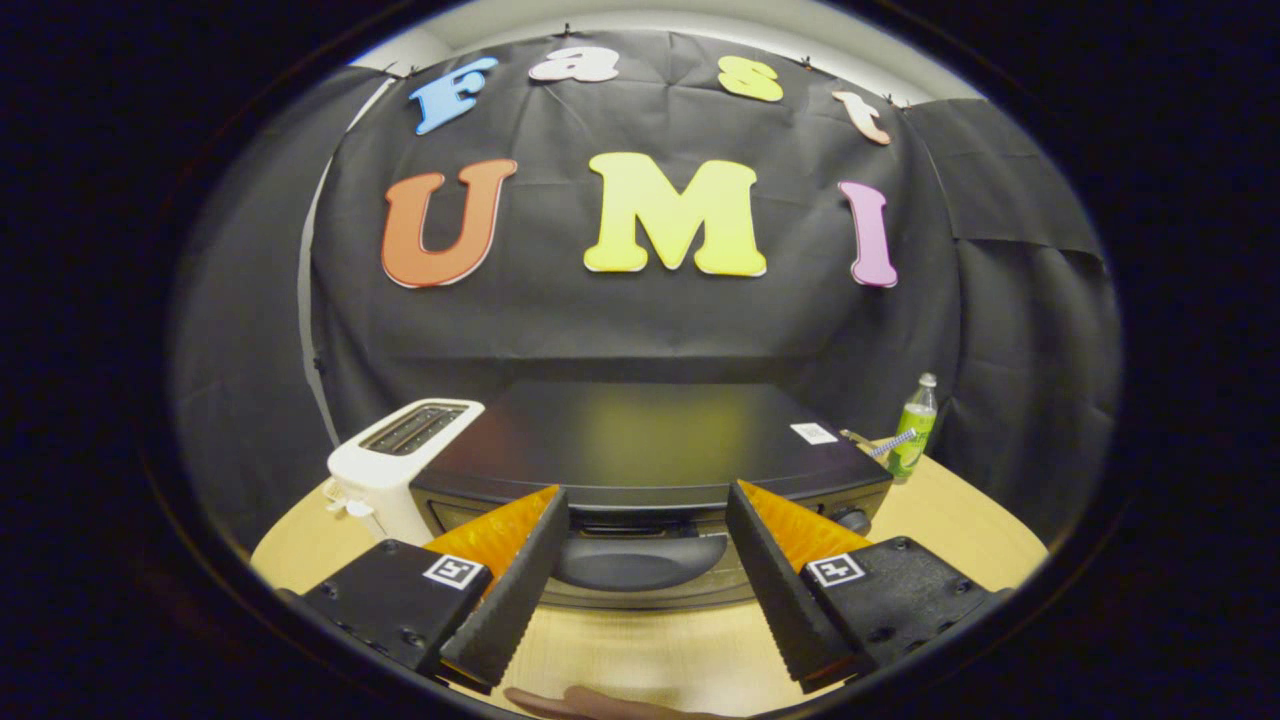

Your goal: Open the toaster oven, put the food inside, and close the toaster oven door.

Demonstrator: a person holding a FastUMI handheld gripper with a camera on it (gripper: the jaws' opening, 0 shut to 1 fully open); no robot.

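1. Toaster oven (650, 440) sits on the table (960, 520), right of a white toaster (395, 465), door shut.
2. Its handle (628, 562), long axis crosswise, lies just ahead, between the wide-spread fingers of the gripper (648, 590).
3. Green bottle (914, 428) stands rightward; food possibly below.

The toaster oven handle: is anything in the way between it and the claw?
Nothing visible. The claw is open, and the toaster oven door handle sits just ahead, between its fingers. The white toaster and green bottle stand off to the sides.
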